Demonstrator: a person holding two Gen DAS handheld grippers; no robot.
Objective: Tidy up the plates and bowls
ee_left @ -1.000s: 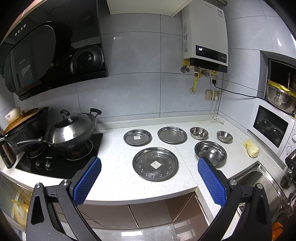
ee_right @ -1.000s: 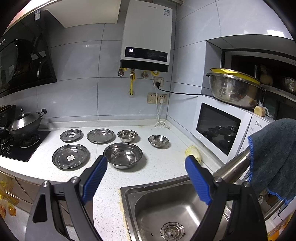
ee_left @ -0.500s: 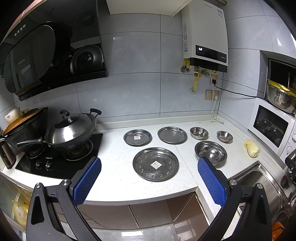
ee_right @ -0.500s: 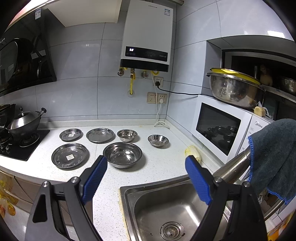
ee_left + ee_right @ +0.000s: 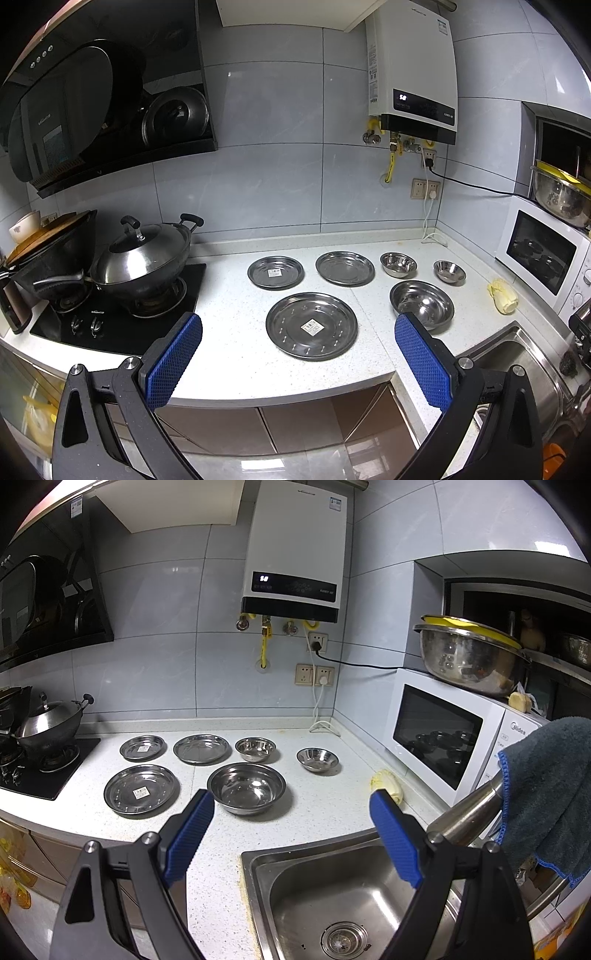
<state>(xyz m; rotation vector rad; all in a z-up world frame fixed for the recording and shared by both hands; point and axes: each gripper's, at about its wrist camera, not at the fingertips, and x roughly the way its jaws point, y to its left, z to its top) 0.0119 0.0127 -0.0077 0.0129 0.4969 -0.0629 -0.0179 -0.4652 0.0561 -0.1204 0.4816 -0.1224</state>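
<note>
Steel dishes lie spread on the white counter (image 5: 236, 354). A large plate (image 5: 311, 325) (image 5: 141, 790) sits in front, with two smaller plates (image 5: 275, 272) (image 5: 345, 268) behind it. A large bowl (image 5: 422, 303) (image 5: 246, 788) stands to the right, and two small bowls (image 5: 398, 264) (image 5: 449, 271) stand farther back. My left gripper (image 5: 298, 354) hangs open in front of the counter edge, below the large plate, holding nothing. My right gripper (image 5: 291, 834) is open and empty over the near counter, beside the sink (image 5: 332, 897).
A lidded wok (image 5: 142, 258) rests on the black hob (image 5: 110, 325) at the left. At the right stand a microwave (image 5: 439, 734) with a big steel basin (image 5: 469, 657) on top, a tap (image 5: 465, 812) draped with a dark cloth (image 5: 546, 797), and a yellow sponge (image 5: 388, 782).
The right wrist view has shifted slightly toward the counter; the dishes sit a touch higher in it. The left view is unchanged, and both grippers stay open.
</note>
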